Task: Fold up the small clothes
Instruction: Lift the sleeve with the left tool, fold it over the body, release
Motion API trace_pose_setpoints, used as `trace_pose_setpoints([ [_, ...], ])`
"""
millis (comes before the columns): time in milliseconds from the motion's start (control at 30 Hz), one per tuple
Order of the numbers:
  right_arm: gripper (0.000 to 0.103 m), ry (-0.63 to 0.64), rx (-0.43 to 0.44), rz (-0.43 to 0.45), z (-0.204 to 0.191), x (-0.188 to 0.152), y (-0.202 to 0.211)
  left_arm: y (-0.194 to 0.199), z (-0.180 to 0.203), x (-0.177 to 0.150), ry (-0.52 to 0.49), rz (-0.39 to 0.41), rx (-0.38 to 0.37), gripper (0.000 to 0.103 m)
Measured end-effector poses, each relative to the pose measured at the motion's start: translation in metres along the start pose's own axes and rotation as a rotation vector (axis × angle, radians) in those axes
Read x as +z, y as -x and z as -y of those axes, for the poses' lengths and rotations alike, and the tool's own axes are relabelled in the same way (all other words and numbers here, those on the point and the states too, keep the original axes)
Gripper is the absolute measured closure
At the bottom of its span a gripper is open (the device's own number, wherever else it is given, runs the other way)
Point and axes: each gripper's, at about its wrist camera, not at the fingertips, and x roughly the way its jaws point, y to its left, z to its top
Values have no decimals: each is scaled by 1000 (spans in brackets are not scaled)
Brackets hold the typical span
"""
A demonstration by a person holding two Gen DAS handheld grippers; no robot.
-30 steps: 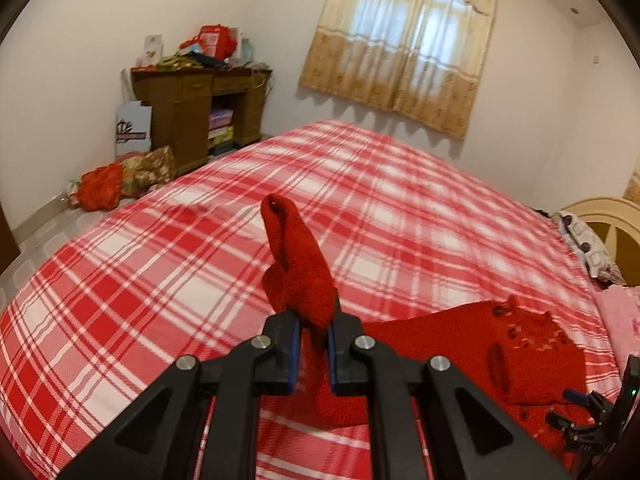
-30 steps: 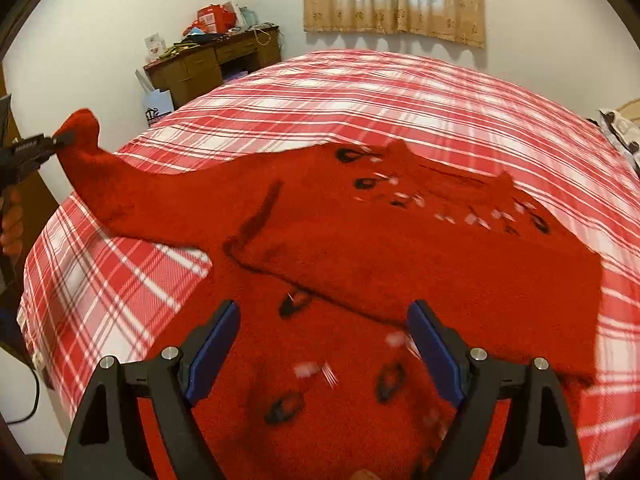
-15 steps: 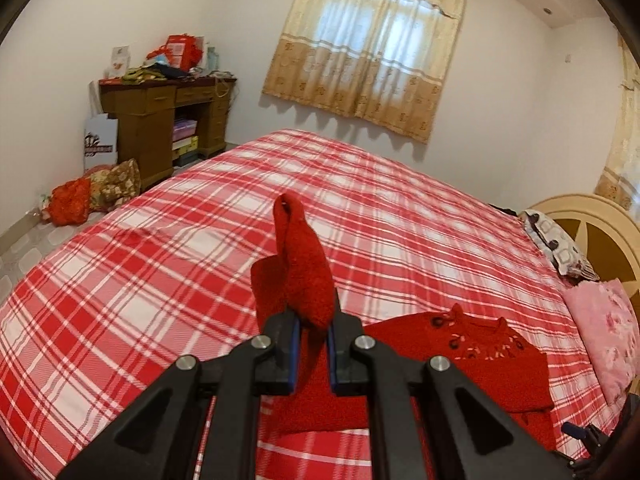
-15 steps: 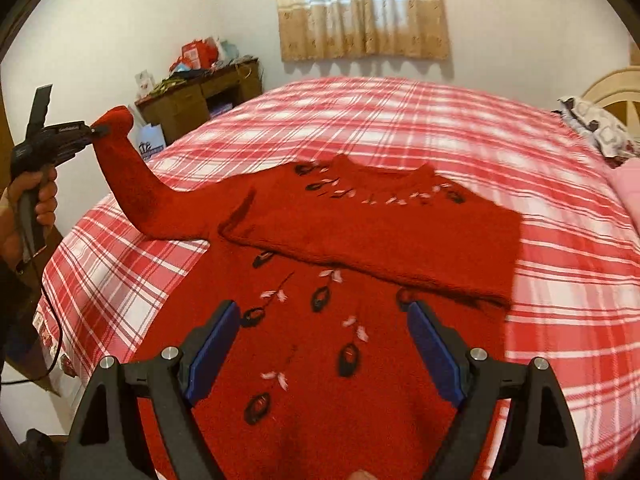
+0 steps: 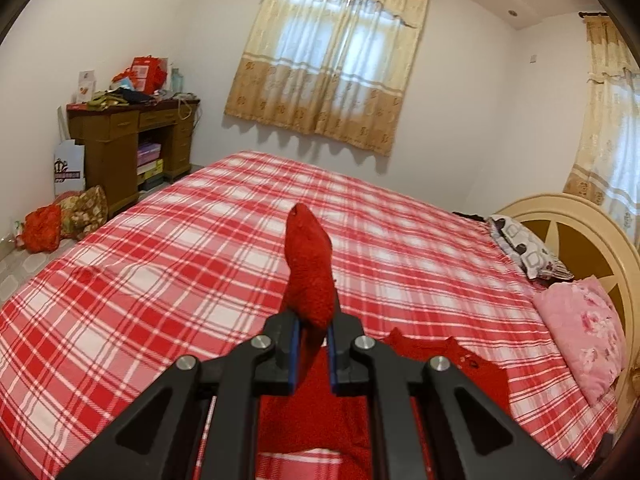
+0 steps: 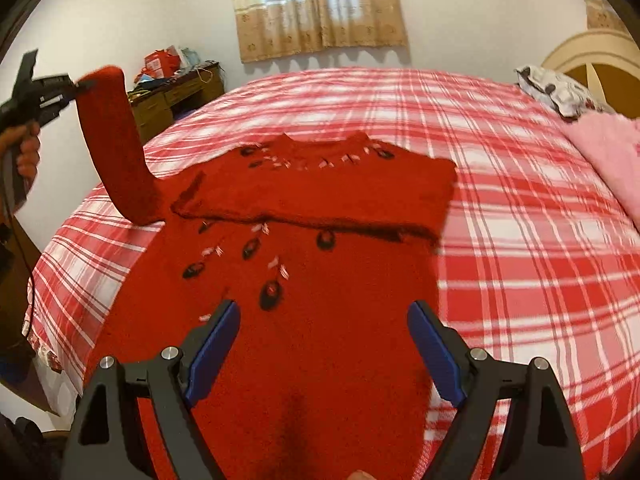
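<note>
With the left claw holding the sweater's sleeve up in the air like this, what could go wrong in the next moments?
1. The left claw pinches only the cuff end of the sleeve; the thick knit might slip out before it is laid across.
2. The right claw hangs open over the red sweater without pressing it, so pulling the sleeve may drag the body along the plaid bedsheet.
3. The fold already lying across the chest could be disturbed.

Red sweater with dark oval motifs, red-and-white plaid bedspread, pink floral pillow
</note>
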Motion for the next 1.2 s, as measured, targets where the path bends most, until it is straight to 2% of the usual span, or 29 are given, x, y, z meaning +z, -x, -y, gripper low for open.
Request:
trace_pose_setpoints([
  [367,17,-29,5,-8,5,-20,-6,-2,58,24,9,31,-90,92],
  [700,17,-40,37,-14,4,-27,-13,-9,126,25,-51,44,-176,92],
  [1000,17,-60,59,-11,7,-29,-18,-31,182,-11,-104,-27,-254,92],
  [1200,17,-79,57,-28,12,-35,-27,-55,241,-67,-199,-63,-269,92],
])
